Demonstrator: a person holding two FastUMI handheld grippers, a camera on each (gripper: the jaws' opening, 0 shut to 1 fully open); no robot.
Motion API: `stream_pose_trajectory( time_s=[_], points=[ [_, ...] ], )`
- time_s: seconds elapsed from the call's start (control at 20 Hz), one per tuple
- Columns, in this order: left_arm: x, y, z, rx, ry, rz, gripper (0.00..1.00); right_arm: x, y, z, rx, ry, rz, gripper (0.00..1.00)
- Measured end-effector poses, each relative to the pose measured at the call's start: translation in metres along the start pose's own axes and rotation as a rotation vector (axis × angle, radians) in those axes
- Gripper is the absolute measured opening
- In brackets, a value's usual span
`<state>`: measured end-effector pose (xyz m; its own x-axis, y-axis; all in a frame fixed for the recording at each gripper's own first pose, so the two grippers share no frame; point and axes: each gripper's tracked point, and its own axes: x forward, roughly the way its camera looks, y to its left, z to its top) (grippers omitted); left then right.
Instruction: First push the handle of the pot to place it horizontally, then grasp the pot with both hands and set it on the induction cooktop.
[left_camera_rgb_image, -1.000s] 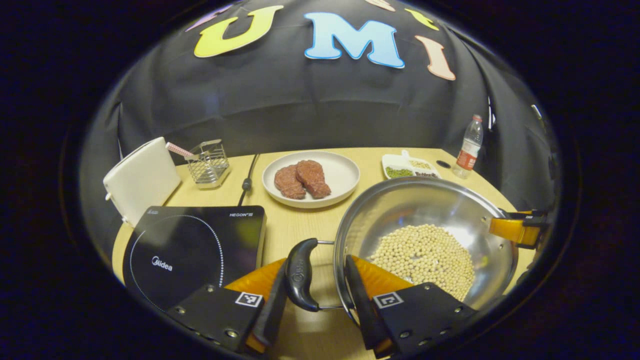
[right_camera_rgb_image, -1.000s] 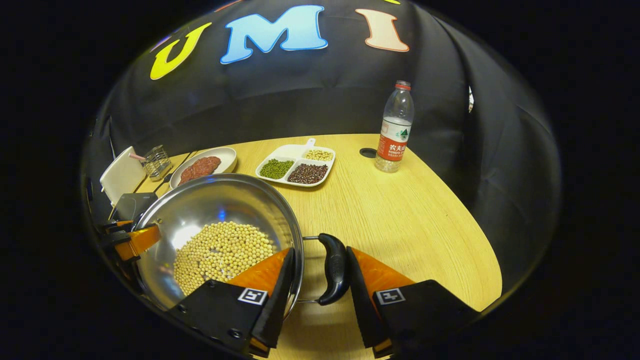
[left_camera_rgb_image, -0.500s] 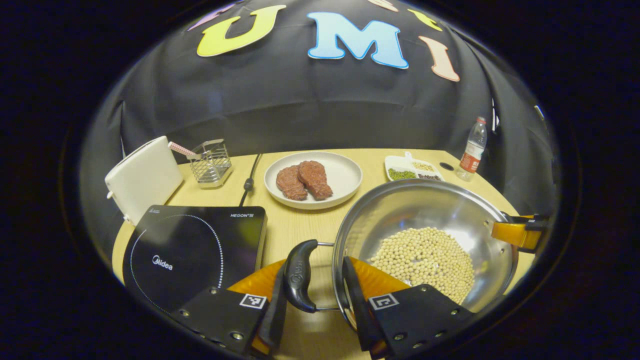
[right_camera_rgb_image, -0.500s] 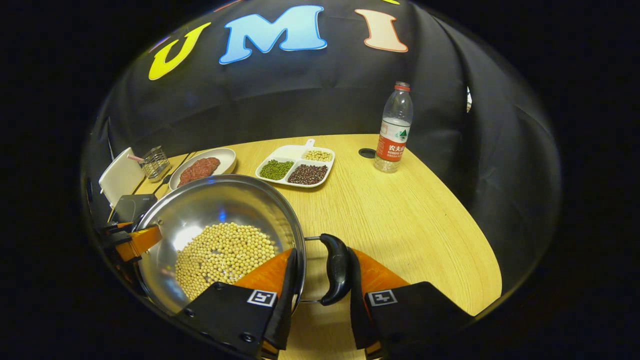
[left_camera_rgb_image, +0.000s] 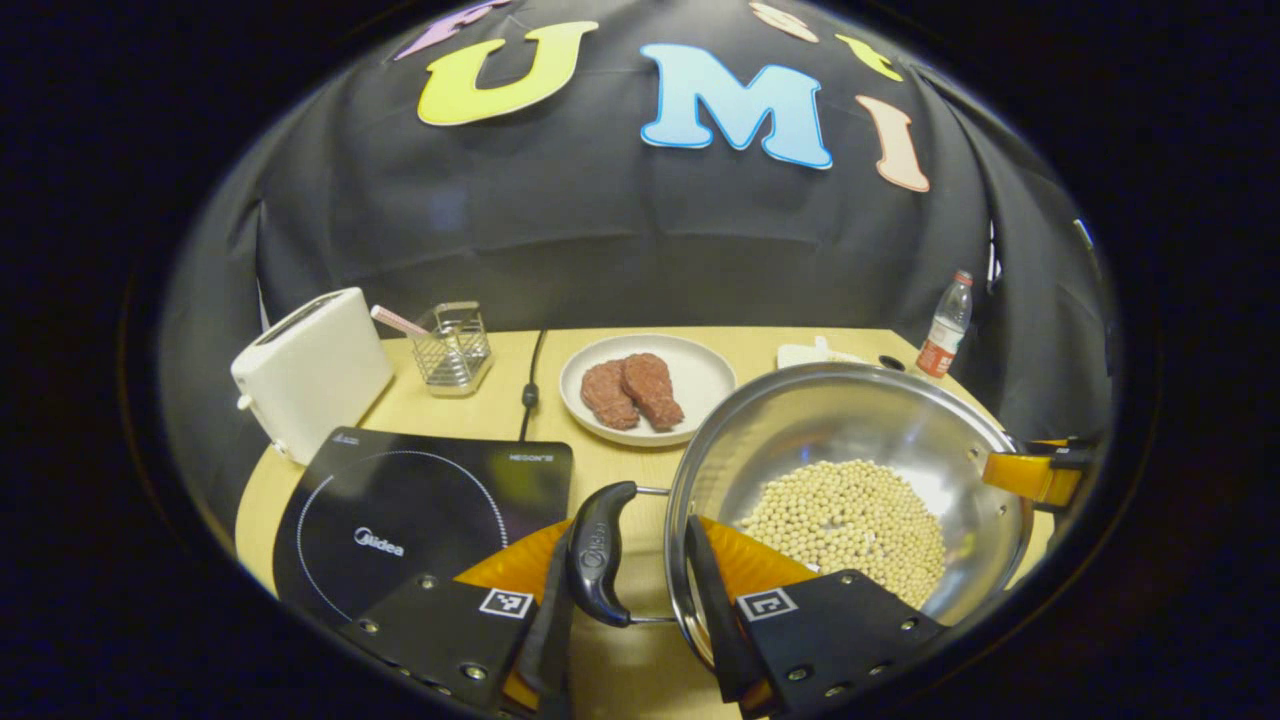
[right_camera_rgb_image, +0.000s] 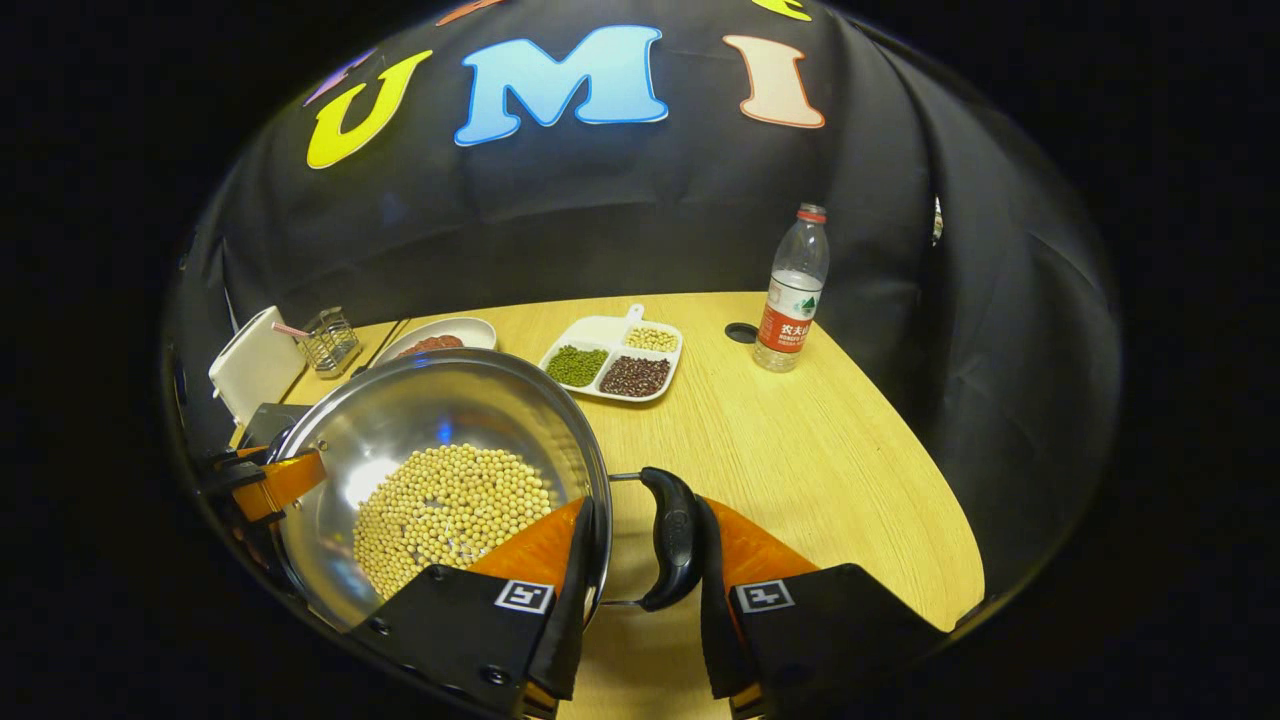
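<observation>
Pot gripped at both handles, just right of the cooktop.

The left gripper (left_camera_rgb_image: 640, 600) pinches the near handle (left_camera_rgb_image: 597, 553) against the pot (left_camera_rgb_image: 850, 440) wall; the right gripper (right_camera_rgb_image: 635, 580) clamps the far handle (right_camera_rgb_image: 670, 538) likewise. An uneven carry left to the induction cooktop (left_camera_rgb_image: 420, 505) could tip the pot and spill its beans (left_camera_rgb_image: 850, 520) across the pale wooden table (right_camera_rgb_image: 800, 450), near the plate of meat (left_camera_rgb_image: 645, 385).
</observation>
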<state>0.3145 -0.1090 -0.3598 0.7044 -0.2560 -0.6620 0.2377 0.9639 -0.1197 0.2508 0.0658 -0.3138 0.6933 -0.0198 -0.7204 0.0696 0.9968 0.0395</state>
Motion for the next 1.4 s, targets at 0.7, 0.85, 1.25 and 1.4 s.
stream_pose_trajectory(
  time_s=[0.7,0.85,1.25,1.4],
  points=[
    [-0.032,0.099,0.019,0.016,-0.039,0.042,0.55,-0.023,0.090,0.008,0.030,-0.005,0.054,0.51],
    [-0.035,0.122,0.020,0.009,-0.042,0.045,0.55,-0.027,0.109,0.010,0.030,-0.005,0.060,0.48],
    [-0.039,0.190,0.016,-0.007,-0.036,0.071,0.62,-0.031,0.169,0.008,0.031,0.014,0.089,0.51],
    [-0.040,0.214,0.013,-0.014,-0.033,0.083,0.57,-0.030,0.191,0.008,0.032,0.019,0.105,0.48]
  ],
)
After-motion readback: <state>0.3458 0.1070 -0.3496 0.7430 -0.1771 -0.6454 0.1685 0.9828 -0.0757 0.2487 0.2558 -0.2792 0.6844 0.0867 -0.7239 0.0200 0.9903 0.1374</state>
